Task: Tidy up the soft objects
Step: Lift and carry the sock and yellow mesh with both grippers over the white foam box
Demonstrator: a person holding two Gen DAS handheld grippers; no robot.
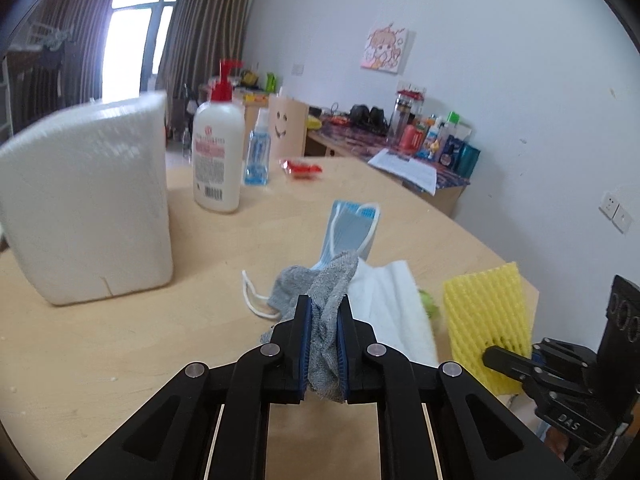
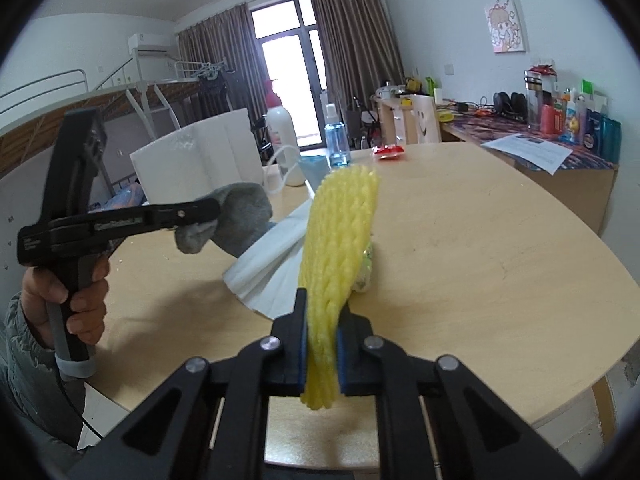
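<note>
I am pinching the grey cloth [image 1: 320,320] in my left hand-held gripper [image 1: 324,344] and the yellow foam net [image 2: 336,240] in my right hand-held gripper [image 2: 323,354], both lifted above the round wooden surface [image 2: 480,248]. I am judging the sorting as only partly done: the white folded sheet [image 1: 392,304] and the blue face masks [image 1: 348,228] are lying loose in one overlapping pile, beside the white foam block [image 1: 88,208], and no gathering place is showing yet.
</note>
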